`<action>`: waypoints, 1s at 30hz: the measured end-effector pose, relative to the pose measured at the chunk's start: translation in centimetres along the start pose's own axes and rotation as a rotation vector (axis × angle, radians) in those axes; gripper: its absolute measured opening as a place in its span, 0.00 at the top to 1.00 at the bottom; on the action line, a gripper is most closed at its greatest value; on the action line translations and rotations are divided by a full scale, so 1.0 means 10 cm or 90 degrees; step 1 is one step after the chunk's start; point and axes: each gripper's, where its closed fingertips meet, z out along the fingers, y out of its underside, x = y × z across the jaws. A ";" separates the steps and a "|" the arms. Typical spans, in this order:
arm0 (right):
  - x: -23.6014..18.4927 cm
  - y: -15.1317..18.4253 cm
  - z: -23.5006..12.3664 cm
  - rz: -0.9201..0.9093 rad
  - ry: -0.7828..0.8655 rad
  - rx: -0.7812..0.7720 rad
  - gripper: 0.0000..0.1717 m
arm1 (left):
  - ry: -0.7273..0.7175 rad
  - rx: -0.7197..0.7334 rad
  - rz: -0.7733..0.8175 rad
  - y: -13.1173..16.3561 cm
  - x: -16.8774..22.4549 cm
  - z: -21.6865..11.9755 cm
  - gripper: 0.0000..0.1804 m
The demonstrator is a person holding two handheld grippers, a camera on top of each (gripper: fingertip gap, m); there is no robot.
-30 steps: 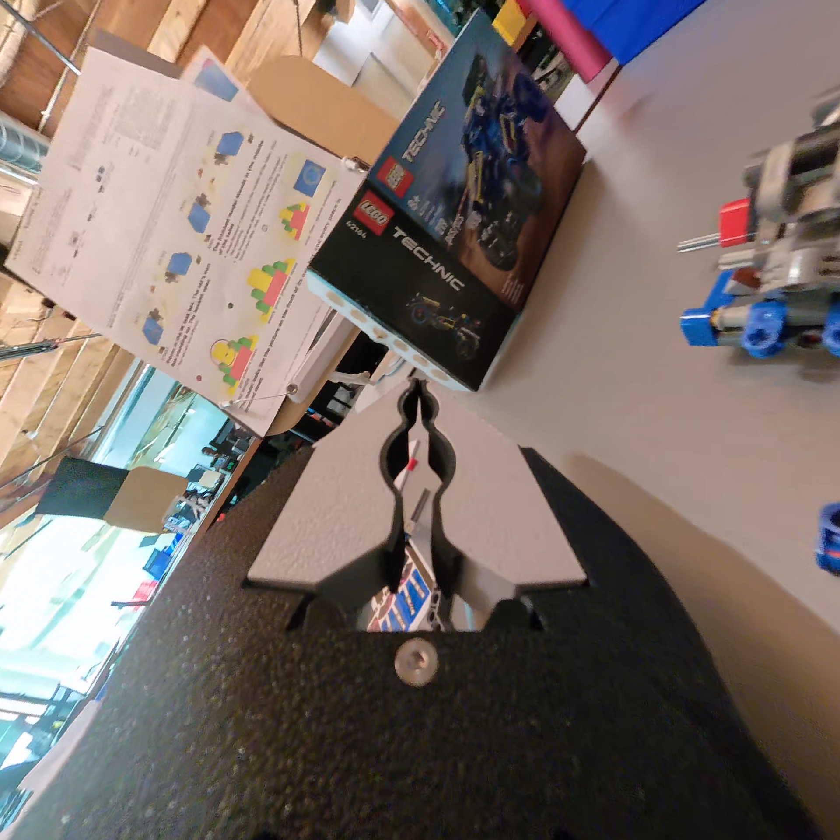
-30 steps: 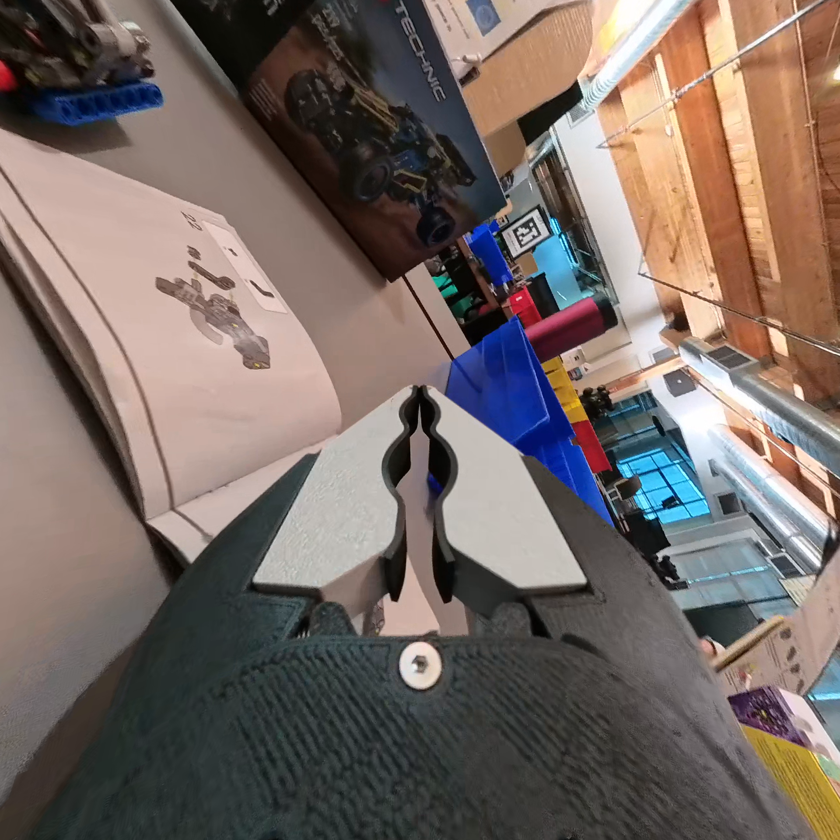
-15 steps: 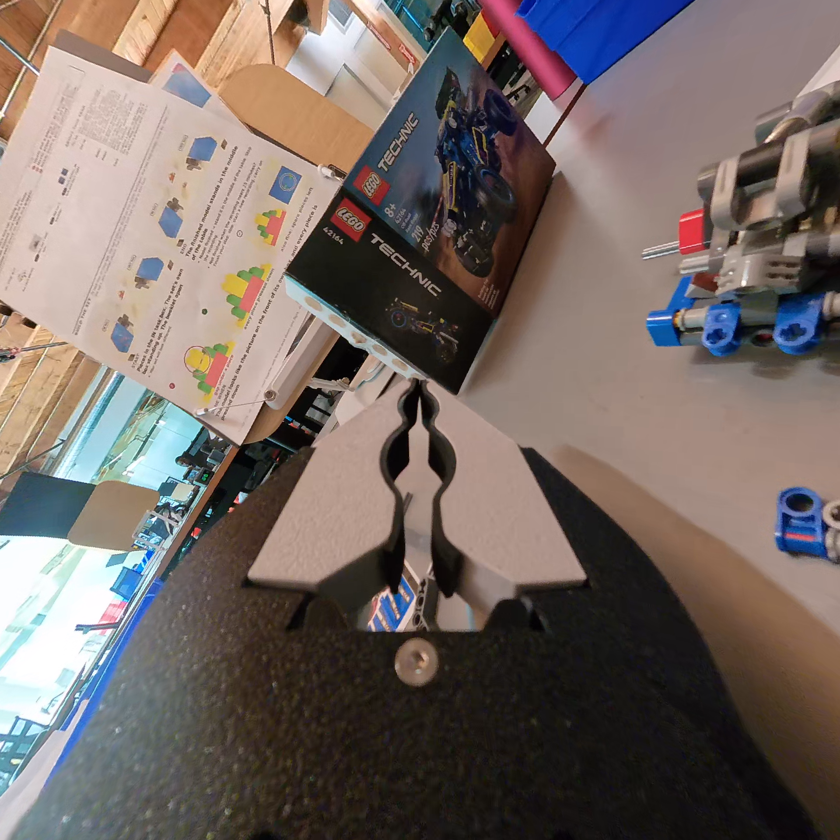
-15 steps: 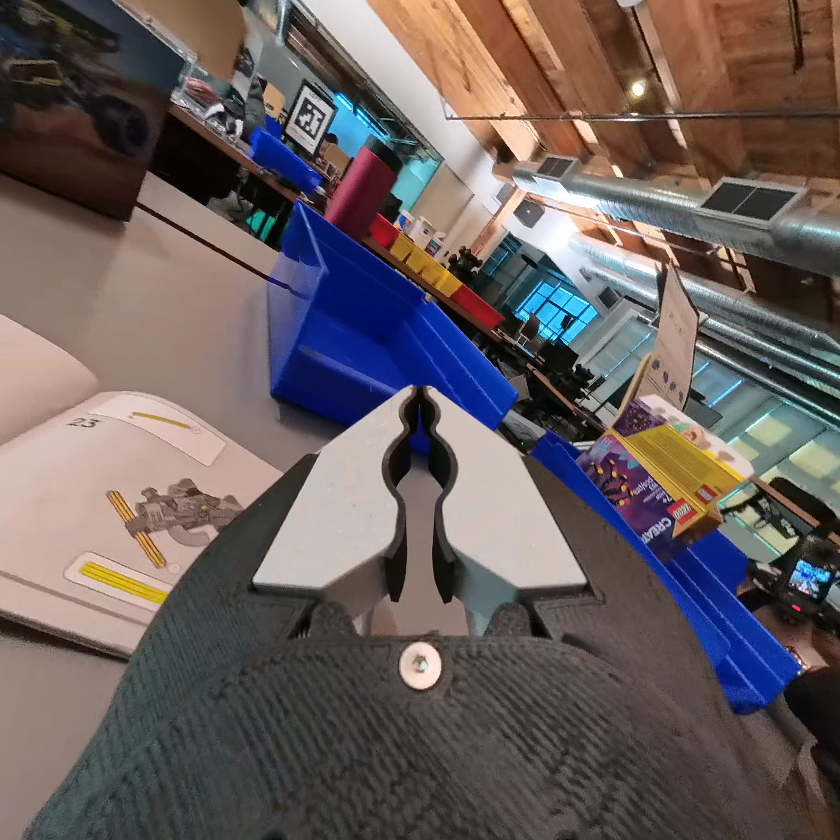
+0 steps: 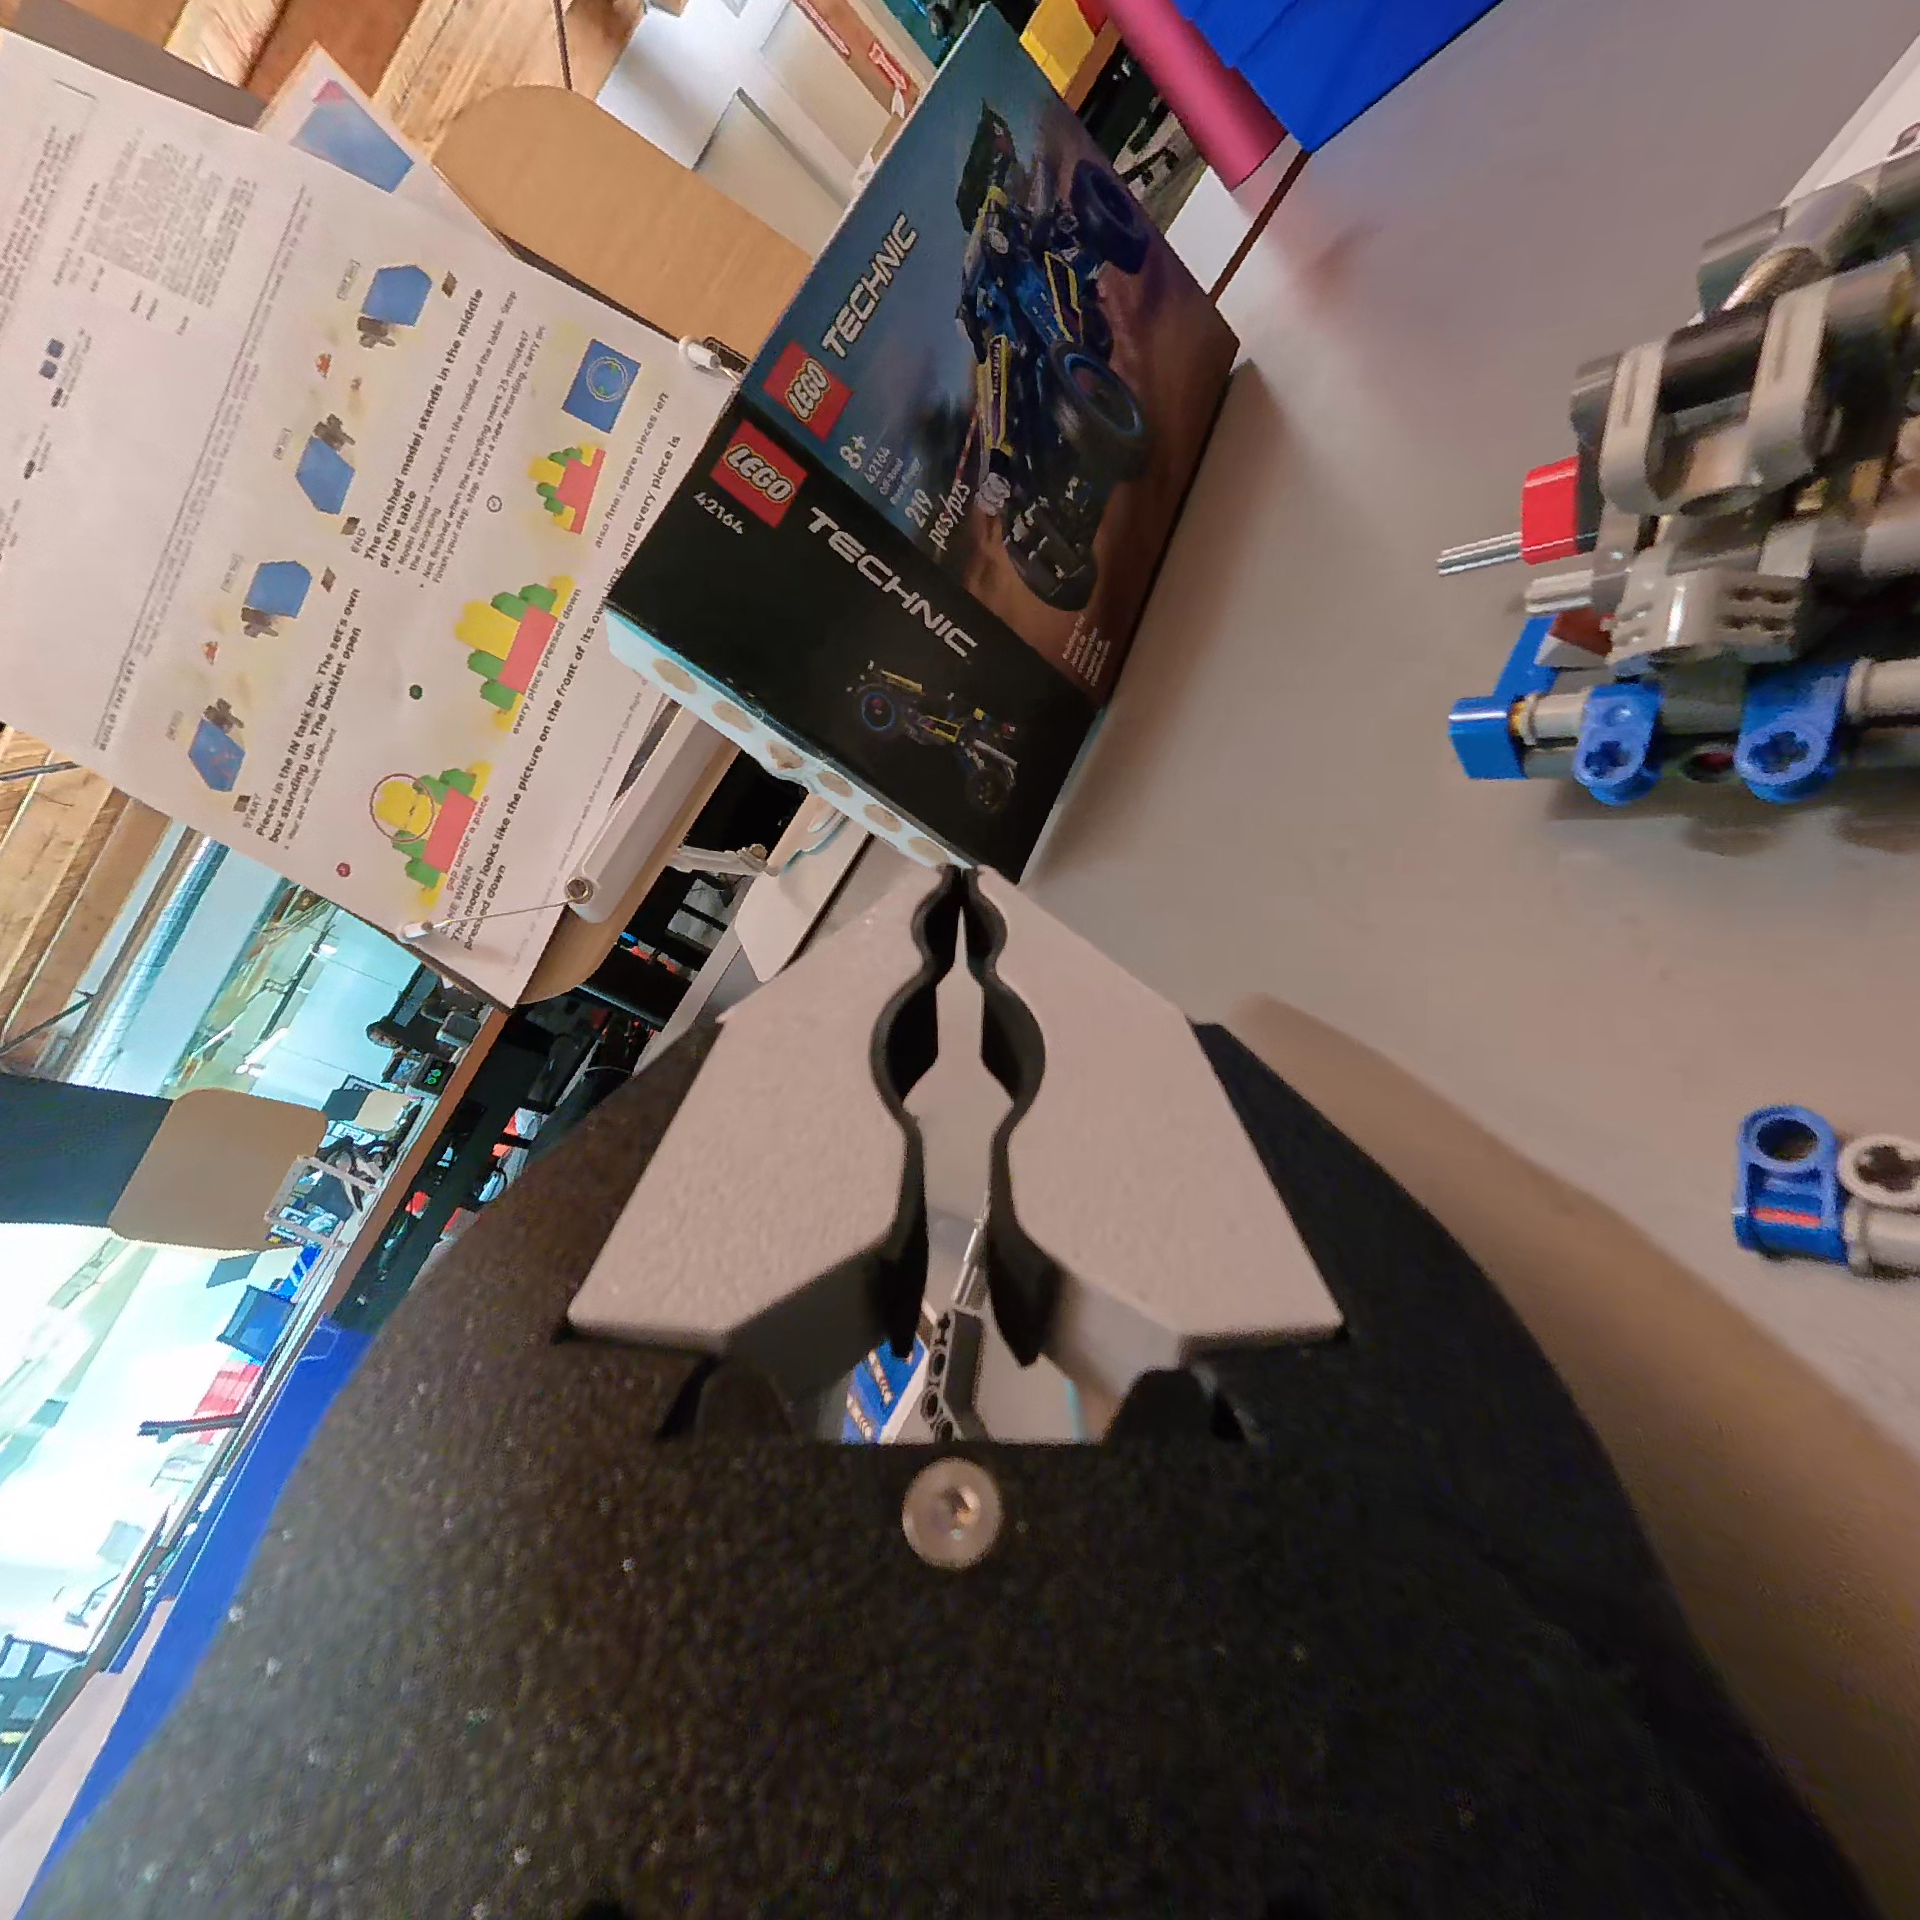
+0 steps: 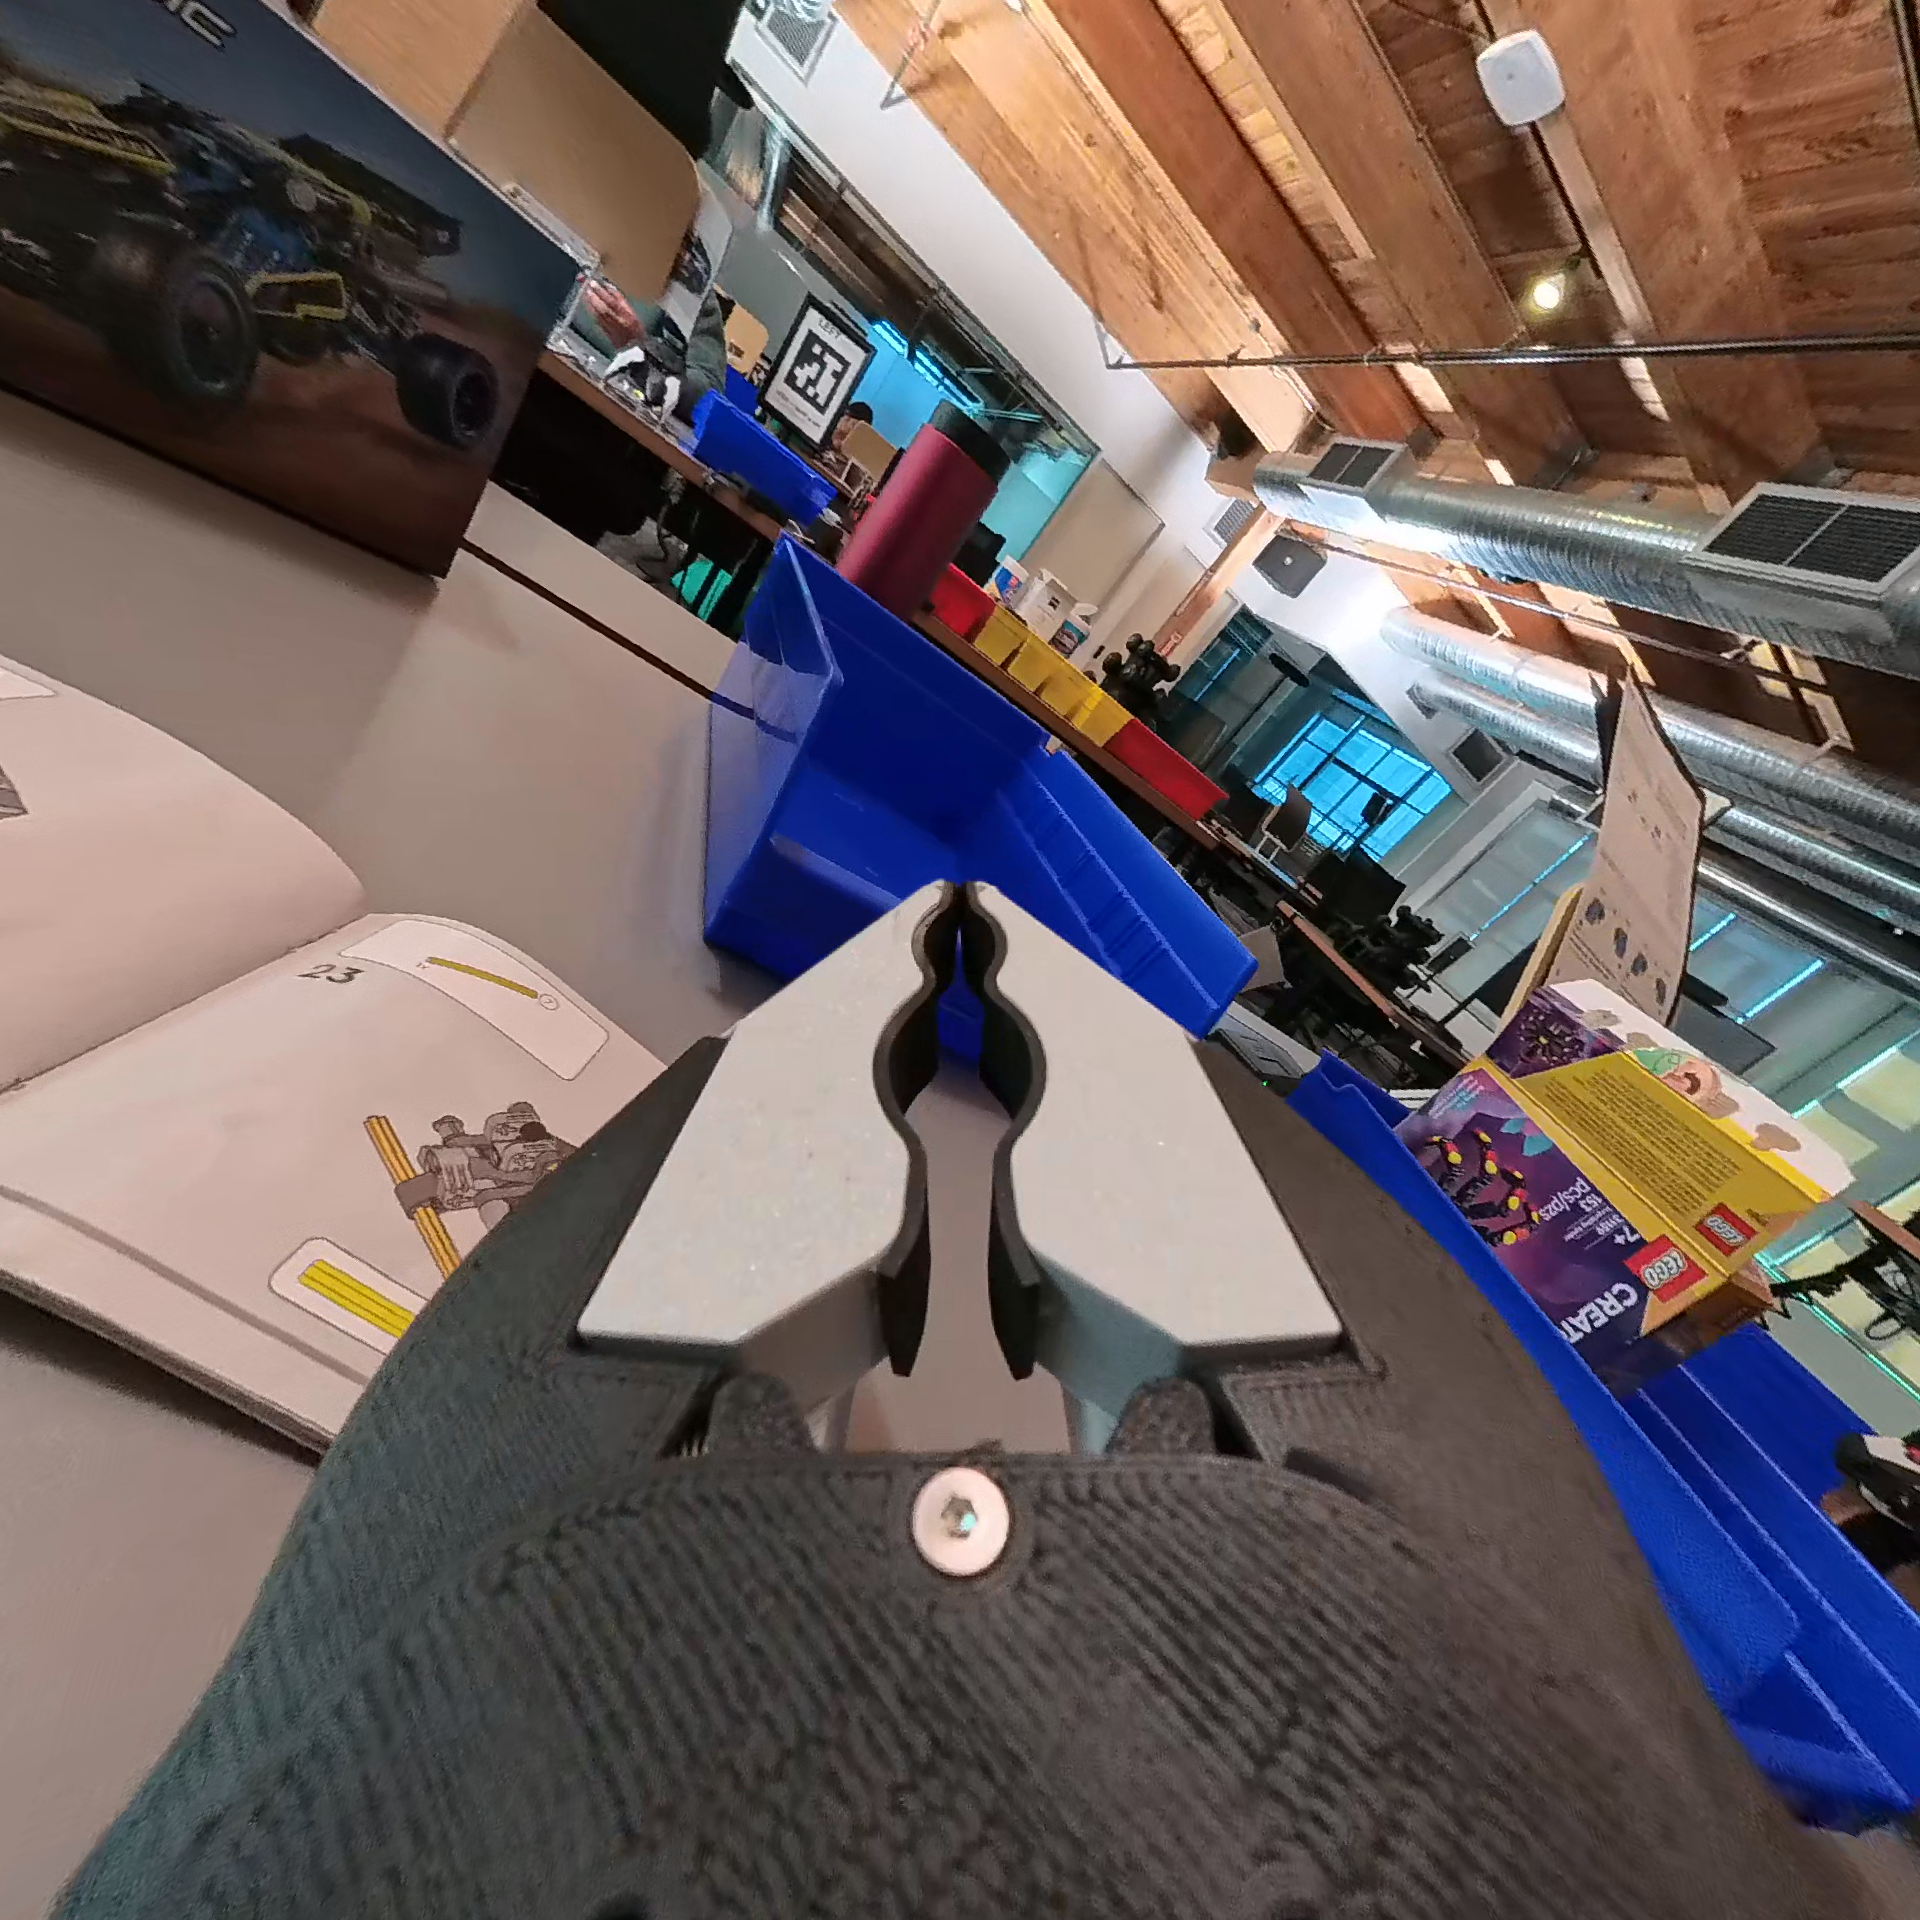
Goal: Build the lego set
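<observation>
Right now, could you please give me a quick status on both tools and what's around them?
Left tool shut, empty, near toy set box. Right tool shut, empty, facing blue bin. Open booklet beside it.

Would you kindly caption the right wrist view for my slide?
Shut hand-held gripper above an open booklet, facing a blue bin.

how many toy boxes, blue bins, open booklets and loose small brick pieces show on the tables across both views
toy boxes: 2, a dark car box and a purple and yellow box
blue bins: 2, the nearest bin and a farther bin
open booklets: 1, the booklet
loose small pieces: 2, a blue piece and a grey piece
total: 7
</observation>
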 end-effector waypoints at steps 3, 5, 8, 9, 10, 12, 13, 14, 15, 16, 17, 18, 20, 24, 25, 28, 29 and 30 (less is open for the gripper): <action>-0.06 -0.05 -0.01 -0.006 -0.016 0.013 1.00 | 0.013 0.001 0.003 0.00 0.03 0.00 1.00; -0.08 -0.07 -0.02 -0.008 -0.015 0.016 1.00 | 0.013 -0.003 0.006 0.01 0.04 0.01 1.00; -0.09 -0.08 -0.03 -0.003 -0.016 0.017 1.00 | 0.012 -0.001 0.000 0.01 0.03 0.01 1.00; -0.09 -0.08 -0.04 -0.002 -0.016 0.018 1.00 | 0.014 0.000 0.000 0.01 0.04 0.01 1.00; -0.10 -0.08 -0.04 -0.004 -0.018 0.017 1.00 | 0.018 0.001 0.001 0.01 0.05 0.01 1.00; -0.11 -0.08 -0.04 -0.009 -0.019 0.016 1.00 | 0.023 0.003 0.004 0.00 0.06 0.01 1.00; -0.12 -0.09 -0.04 -0.013 -0.022 0.016 1.00 | 0.027 0.004 0.002 0.00 0.07 0.01 1.00; -0.13 -0.09 -0.04 -0.017 -0.023 0.015 1.00 | 0.030 0.006 -0.001 -0.01 0.07 0.01 1.00; -0.14 -0.08 -0.04 -0.021 -0.025 0.014 1.00 | 0.033 0.008 -0.004 -0.01 0.07 0.01 1.00; -0.14 -0.08 -0.04 -0.024 -0.026 0.012 1.00 | 0.034 0.009 -0.007 -0.01 0.07 0.01 1.00; -0.15 -0.08 -0.04 -0.026 -0.027 0.011 1.00 | 0.036 0.010 -0.009 -0.01 0.07 0.01 1.00; -0.15 -0.08 -0.03 -0.027 -0.028 0.011 1.00 | 0.037 0.011 -0.009 -0.02 0.08 0.01 1.00; -0.16 -0.08 -0.03 -0.032 -0.030 0.009 1.00 | 0.041 0.011 -0.010 -0.02 0.09 0.01 1.00; -0.21 -0.08 -0.02 -0.047 -0.042 0.009 1.00 | 0.055 0.011 -0.019 -0.02 0.10 0.00 1.00; -0.22 -0.08 -0.02 -0.050 -0.045 0.009 1.00 | 0.062 0.014 -0.030 -0.03 0.09 -0.01 1.00; -0.25 -0.08 -0.02 -0.056 -0.053 0.008 1.00 | 0.144 0.023 -0.045 -0.07 0.19 -0.09 1.00; -0.26 -0.08 -0.02 -0.058 -0.057 0.008 1.00 | 0.175 0.024 -0.051 -0.07 0.22 -0.14 1.00; -0.27 -0.08 -0.02 -0.061 -0.059 0.007 1.00 | 0.192 0.028 -0.067 -0.08 0.22 -0.19 1.00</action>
